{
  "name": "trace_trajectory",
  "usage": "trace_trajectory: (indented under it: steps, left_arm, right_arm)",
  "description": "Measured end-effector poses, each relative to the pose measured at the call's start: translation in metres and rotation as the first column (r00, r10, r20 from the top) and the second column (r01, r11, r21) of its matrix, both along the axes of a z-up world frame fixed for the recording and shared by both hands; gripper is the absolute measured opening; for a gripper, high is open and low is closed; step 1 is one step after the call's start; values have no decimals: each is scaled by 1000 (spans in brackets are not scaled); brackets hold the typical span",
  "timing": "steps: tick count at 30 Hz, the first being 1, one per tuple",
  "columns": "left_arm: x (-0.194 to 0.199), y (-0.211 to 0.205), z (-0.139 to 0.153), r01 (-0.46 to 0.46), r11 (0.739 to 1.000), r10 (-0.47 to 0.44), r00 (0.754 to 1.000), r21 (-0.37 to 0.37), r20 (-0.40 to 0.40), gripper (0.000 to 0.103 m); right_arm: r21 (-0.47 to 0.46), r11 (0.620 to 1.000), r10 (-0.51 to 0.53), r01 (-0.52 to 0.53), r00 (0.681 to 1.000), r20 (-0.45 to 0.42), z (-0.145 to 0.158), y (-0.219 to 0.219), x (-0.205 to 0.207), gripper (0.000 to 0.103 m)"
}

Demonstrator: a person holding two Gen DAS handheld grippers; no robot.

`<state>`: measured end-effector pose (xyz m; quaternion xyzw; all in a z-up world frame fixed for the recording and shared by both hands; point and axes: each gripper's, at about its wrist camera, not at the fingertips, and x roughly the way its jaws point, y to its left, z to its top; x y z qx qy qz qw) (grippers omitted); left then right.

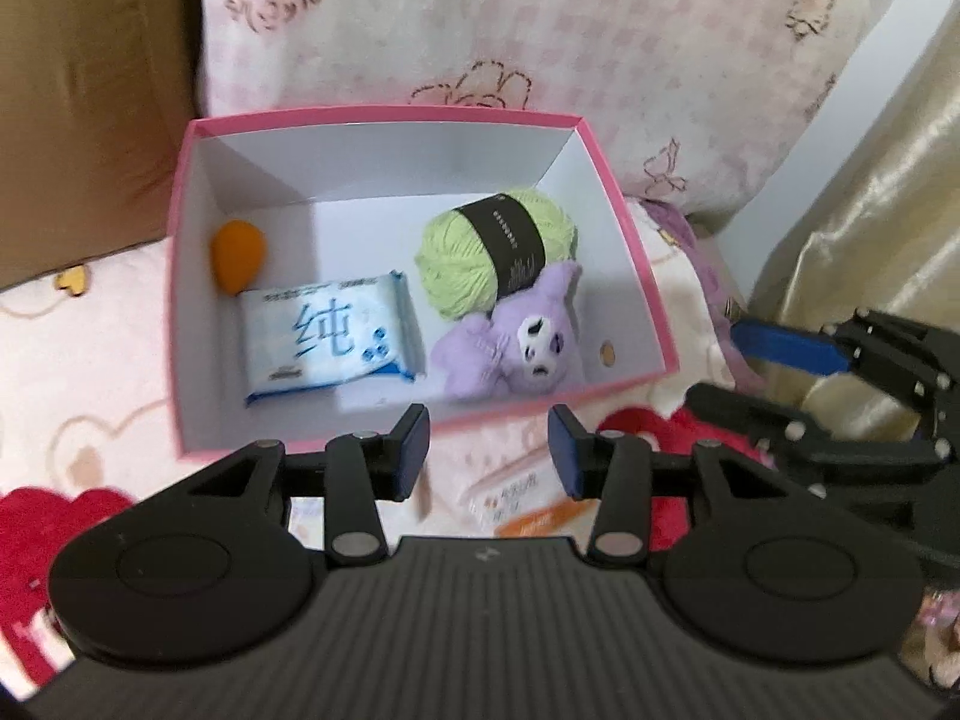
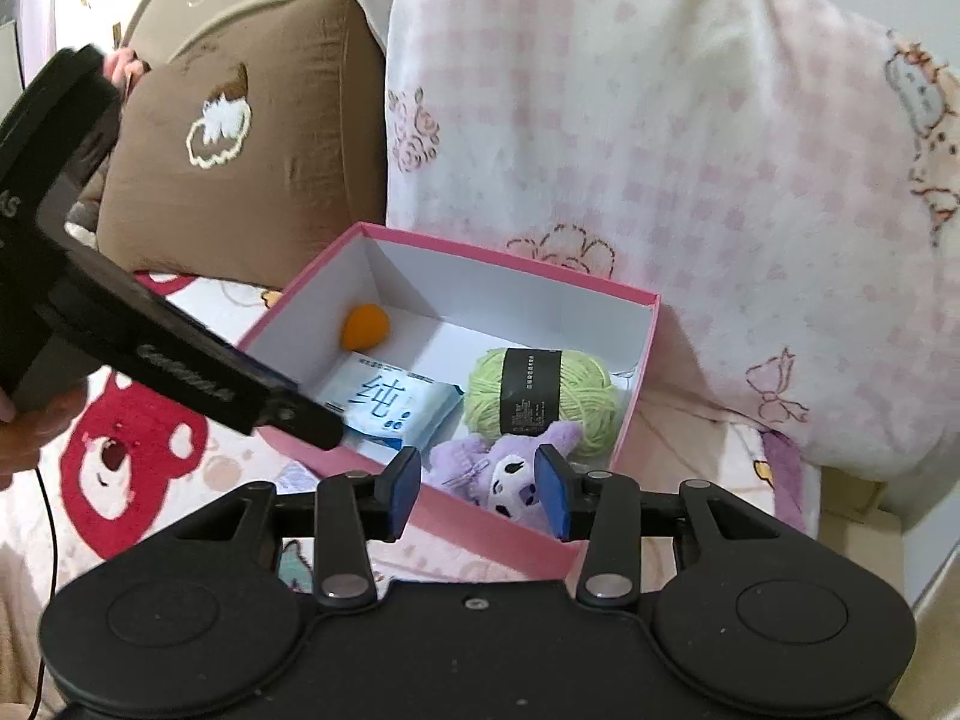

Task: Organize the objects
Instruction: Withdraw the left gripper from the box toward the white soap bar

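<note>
Bed: pink box (image 1: 624, 228) holds yarn (image 1: 480, 252), plush (image 1: 516, 336).
Tongs: both apart, empty (mine).
Next: I approach orange pack (image 1: 516, 507) slowly.

Black ribbed left claw (image 1: 490, 447), blue pads (image 1: 414, 444), silver pivot screws.

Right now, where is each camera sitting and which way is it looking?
Left wrist view: sits on the left gripper, looking down into the pink box; the right gripper shows at the right edge.
Right wrist view: sits on the right gripper, facing the box from its near corner; the left gripper's body and a hand show at left.
Both see the green yarn, purple plush and tissue pack.
</note>
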<state>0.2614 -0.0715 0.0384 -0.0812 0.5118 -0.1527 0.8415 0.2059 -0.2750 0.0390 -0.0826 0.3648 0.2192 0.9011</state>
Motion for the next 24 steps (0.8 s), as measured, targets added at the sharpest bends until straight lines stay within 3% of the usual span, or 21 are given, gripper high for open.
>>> trace_trajectory:
  steps: [10, 24]
  left_arm:
    - [-65, 20, 50, 60, 998, -60, 995, -1, 83, 53]
    - [-127, 55, 61, 93, 996, -91, 984, -9, 151, 69]
  right_arm:
    - [-5, 1000, 18, -18, 999, 26, 35, 9, -54, 66]
    - [-29, 998, 54, -52, 997, 64, 50, 36, -112, 93]
